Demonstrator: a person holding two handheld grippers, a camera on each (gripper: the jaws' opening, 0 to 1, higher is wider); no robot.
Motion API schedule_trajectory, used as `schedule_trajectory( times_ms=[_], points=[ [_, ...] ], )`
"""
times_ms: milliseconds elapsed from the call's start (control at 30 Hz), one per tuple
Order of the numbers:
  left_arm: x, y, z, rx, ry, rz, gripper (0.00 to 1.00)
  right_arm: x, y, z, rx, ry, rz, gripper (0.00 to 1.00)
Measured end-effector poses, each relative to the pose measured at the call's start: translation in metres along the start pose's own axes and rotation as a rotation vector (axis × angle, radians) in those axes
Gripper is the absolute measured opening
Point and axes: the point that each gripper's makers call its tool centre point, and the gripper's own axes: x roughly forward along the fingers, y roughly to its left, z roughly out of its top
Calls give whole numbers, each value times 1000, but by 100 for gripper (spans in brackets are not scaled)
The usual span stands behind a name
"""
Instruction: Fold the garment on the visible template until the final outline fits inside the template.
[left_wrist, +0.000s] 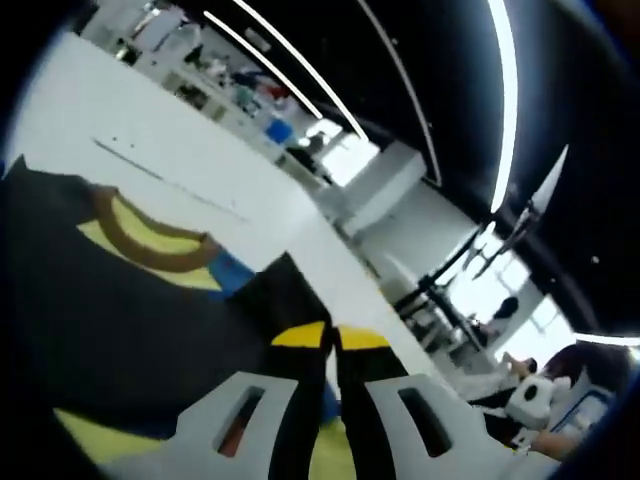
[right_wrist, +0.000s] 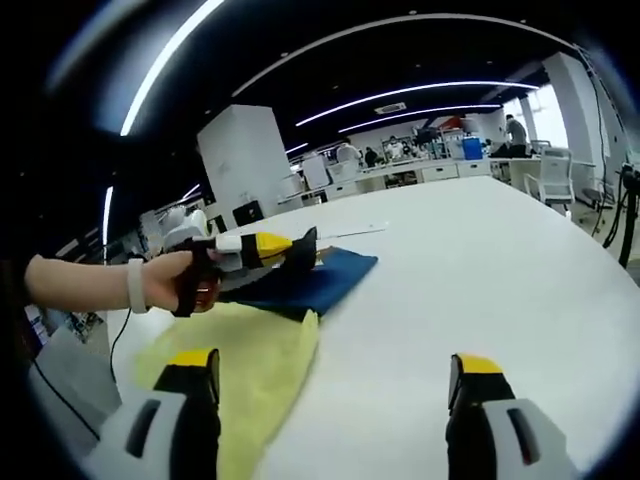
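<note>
Dark navy garment (right_wrist: 310, 280), yellow template (right_wrist: 250, 370), white table (right_wrist: 480, 280)

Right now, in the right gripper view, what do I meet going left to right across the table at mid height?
Person's hand → left tool gripping the dark blue garment → bare white table.

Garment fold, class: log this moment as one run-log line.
left tool: shut on garment edge, lifted | right tool: open, holds nothing, above table | yellow template: partly covered
</note>
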Motion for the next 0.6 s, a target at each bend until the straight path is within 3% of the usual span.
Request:
schedule_trajectory(
  times_ms=[133,400,600],
  points=[
    [3,2,-11,-32,43,-10,0,0,0,-2,5,1,1,96],
    [5,-1,-22,0,77,-34,0,3,3,-5,5,2,-1,97],
    [3,-16,-20,71,69,-120,0,4,4,-5,-3,10,1,99]
  ],
)
